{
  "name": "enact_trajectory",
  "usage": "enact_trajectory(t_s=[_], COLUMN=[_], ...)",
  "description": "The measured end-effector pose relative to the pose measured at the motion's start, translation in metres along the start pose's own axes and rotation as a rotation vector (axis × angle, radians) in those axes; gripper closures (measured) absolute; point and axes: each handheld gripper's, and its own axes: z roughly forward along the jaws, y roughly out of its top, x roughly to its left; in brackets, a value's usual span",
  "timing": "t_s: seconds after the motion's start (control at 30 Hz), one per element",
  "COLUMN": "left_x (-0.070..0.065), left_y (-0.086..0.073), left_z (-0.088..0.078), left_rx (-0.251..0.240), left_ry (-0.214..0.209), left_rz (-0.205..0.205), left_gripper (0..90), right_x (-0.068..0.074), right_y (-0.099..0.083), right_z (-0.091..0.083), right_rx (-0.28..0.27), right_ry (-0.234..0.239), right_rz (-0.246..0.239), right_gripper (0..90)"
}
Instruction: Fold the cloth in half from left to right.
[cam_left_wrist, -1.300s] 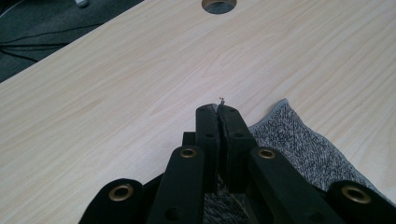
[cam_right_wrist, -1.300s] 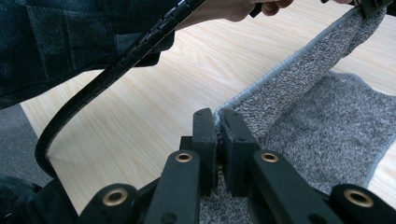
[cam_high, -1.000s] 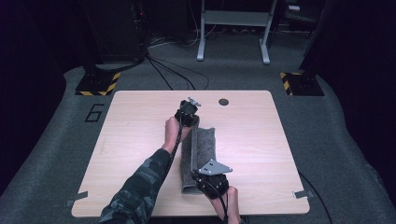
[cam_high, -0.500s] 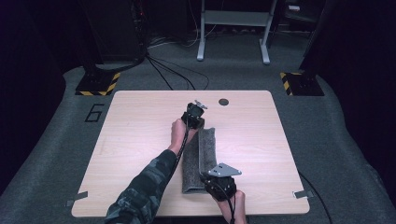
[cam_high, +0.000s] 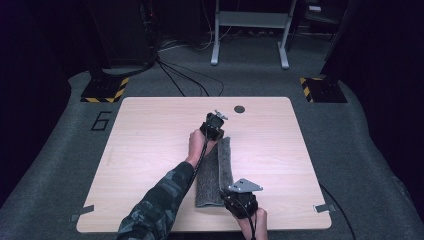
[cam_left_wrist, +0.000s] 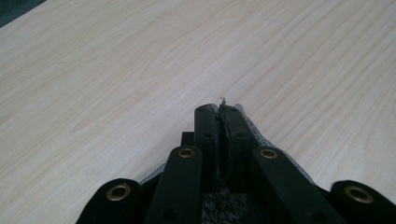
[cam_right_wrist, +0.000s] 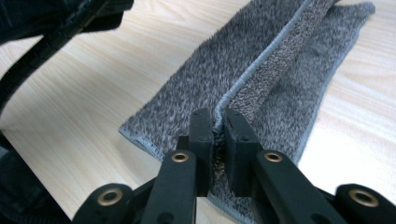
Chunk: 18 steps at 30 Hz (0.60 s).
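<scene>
A grey towel (cam_high: 216, 172) lies folded lengthwise in a narrow strip on the wooden table (cam_high: 150, 145). My left gripper (cam_high: 218, 135) is at its far end, jaws shut on the towel's corner (cam_left_wrist: 275, 148), with the tips (cam_left_wrist: 219, 109) low over the wood. My right gripper (cam_high: 227, 196) is at the near end. In the right gripper view its jaws (cam_right_wrist: 214, 115) are shut on the raised hemmed fold of the towel (cam_right_wrist: 261, 65), which runs away from them. A camouflage sleeve (cam_high: 160, 205) reaches in to the left gripper.
A small dark round disc (cam_high: 239, 109) sits near the table's far edge. Tape tabs (cam_high: 322, 208) mark the near corners. Beyond the table are grey carpet, black cables (cam_high: 185, 80), hazard-striped bases (cam_high: 102, 92) and a metal stand (cam_high: 250, 35).
Both grippers have shifted right and sunk a little, carrying the towel with them. The towel now lies flatter and straighter on the table.
</scene>
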Motion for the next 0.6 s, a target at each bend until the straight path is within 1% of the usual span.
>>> enact_trajectory(t_s=[0.03,0.1,0.13,0.2,0.3,0.33,0.4,0.43,0.47,0.53,0.57,0.6], left_x=[0.0,0.0,0.0,0.001,0.003,0.004,0.006,0.007,0.009,0.014,0.016,0.019], left_y=[0.0,0.0,0.0,0.0,0.0,0.0,0.0,-0.001,-0.002,-0.005,-0.007,-0.01], left_z=[0.001,0.001,0.001,0.002,-0.003,-0.005,-0.009,-0.011,-0.014,-0.019,-0.021,-0.022], left_rx=[0.003,-0.005,-0.004,-0.01,-0.029,-0.03,-0.034,-0.037,-0.038,-0.043,-0.037,-0.042], left_ry=[-0.004,-0.021,-0.031,-0.036,-0.038,-0.038,-0.041,-0.036,-0.034,-0.032,-0.027,-0.017], left_rz=[0.003,-0.014,-0.018,-0.033,-0.059,-0.06,-0.06,-0.062,-0.06,-0.071,-0.069,-0.075], left_gripper=[84.0,80.8,76.4,60.8,39.4,36.5,30.1,28.0,26.7,24.0,23.7,22.6], right_x=[-0.001,-0.003,-0.004,-0.006,-0.009,-0.01,-0.012,-0.013,-0.015,-0.02,-0.023,-0.025], right_y=[-0.001,-0.003,-0.005,-0.008,-0.011,-0.013,-0.014,-0.015,-0.016,-0.018,-0.02,-0.02], right_z=[0.0,0.001,0.001,0.002,0.002,0.002,0.002,0.001,-0.001,-0.004,-0.007,-0.009], right_rx=[0.005,0.005,0.011,0.013,0.038,0.044,0.06,0.067,0.08,0.096,0.099,0.093], right_ry=[-0.002,-0.015,-0.027,-0.052,-0.077,-0.082,-0.093,-0.096,-0.102,-0.107,-0.11,-0.118], right_rz=[0.004,-0.003,0.0,-0.009,-0.002,-0.004,-0.011,-0.012,-0.002,0.01,0.018,0.053], right_gripper=[81.7,81.9,81.9,81.0,76.9,75.5,69.8,65.7,59.1,53.4,49.0,45.0])
